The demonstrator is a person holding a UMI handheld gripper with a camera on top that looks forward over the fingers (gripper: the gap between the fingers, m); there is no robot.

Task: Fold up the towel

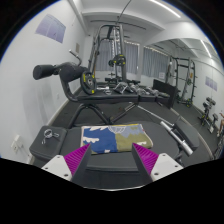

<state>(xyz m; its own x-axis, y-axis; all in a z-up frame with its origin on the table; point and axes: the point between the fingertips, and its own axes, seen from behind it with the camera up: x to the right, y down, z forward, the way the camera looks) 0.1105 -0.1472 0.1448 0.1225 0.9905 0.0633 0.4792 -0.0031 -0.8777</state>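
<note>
A patterned towel (109,137) in blue, white and olive lies flat on a black padded bench (60,138), just ahead of my fingers. My gripper (111,160) is open and empty, with its pink pads (73,160) spread wide to either side of the towel's near edge. The fingertips hover just short of the towel and do not touch it.
This is a gym room. A weight rack with a yellow-rimmed plate (90,80) stands behind the bench. A black padded arm (58,71) juts out beyond the bench on the left. A barbell (177,136) lies on the floor to the right. More exercise frames (180,75) stand far right.
</note>
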